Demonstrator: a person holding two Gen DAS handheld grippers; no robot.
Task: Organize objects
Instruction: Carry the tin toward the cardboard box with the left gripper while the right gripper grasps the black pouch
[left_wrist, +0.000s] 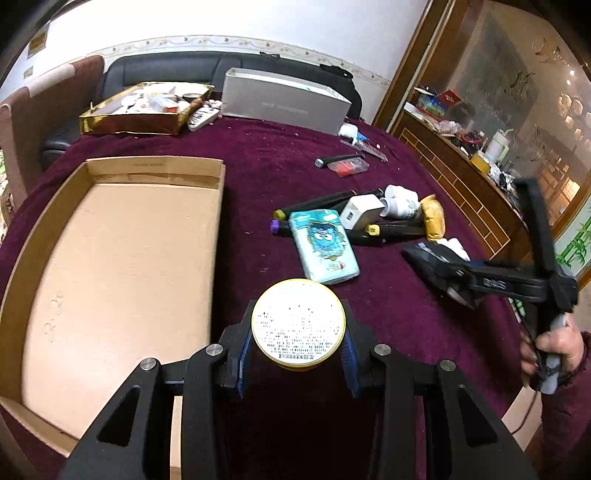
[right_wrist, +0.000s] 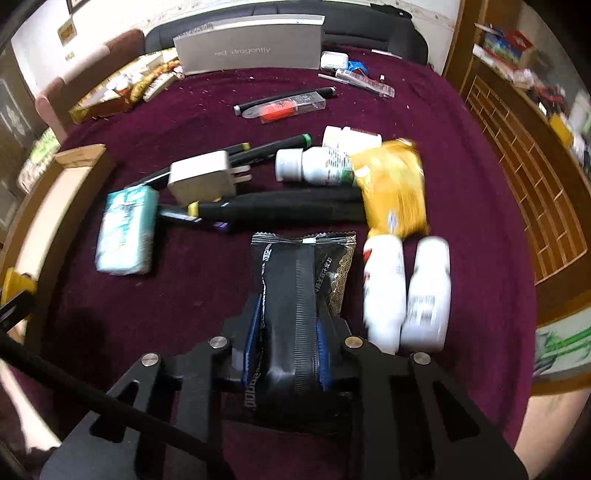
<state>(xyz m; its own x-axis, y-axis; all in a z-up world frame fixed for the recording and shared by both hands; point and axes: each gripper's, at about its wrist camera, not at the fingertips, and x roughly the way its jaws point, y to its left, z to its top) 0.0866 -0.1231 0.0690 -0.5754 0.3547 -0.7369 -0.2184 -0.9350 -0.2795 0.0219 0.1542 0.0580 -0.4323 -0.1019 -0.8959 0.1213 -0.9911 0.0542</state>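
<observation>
The left tool (left_wrist: 298, 360) pinches a round, flat yellow-rimmed tin (left_wrist: 298, 328) by its edges, its white printed face turned up toward the camera, held above the plum-coloured plush cloth on the tabletop (left_wrist: 280, 155). The right tool (right_wrist: 286, 354) is pressed onto a glossy black foil sachet (right_wrist: 295, 280); the sachet's long axis runs straight away from the tool, its crimped end pointing toward the pile ahead.

Just right of the sachet lie two white plastic bottles (right_wrist: 406, 291) side by side, lengthwise like the sachet. Beyond them a crumpled yellow packet (right_wrist: 395, 188) rests against black marker pens (right_wrist: 280, 210) lying crosswise, with a white square plug charger (right_wrist: 203, 181) and another white bottle with green label print (right_wrist: 317, 166) on its side. A pale teal soft tissue pack (left_wrist: 323, 245) with a cartoon face lies left of that pile.

To the left sits a shallow open cardboard tray (left_wrist: 122, 266), smooth and tan inside. Farther back are a clear case with red contents (right_wrist: 284, 107), a long grey box (left_wrist: 284, 99) and a gold tray of clutter (left_wrist: 136, 110), then a dark sofa (left_wrist: 166, 68) against a white wall. A wooden lattice cabinet (right_wrist: 524, 184) stands at right.
</observation>
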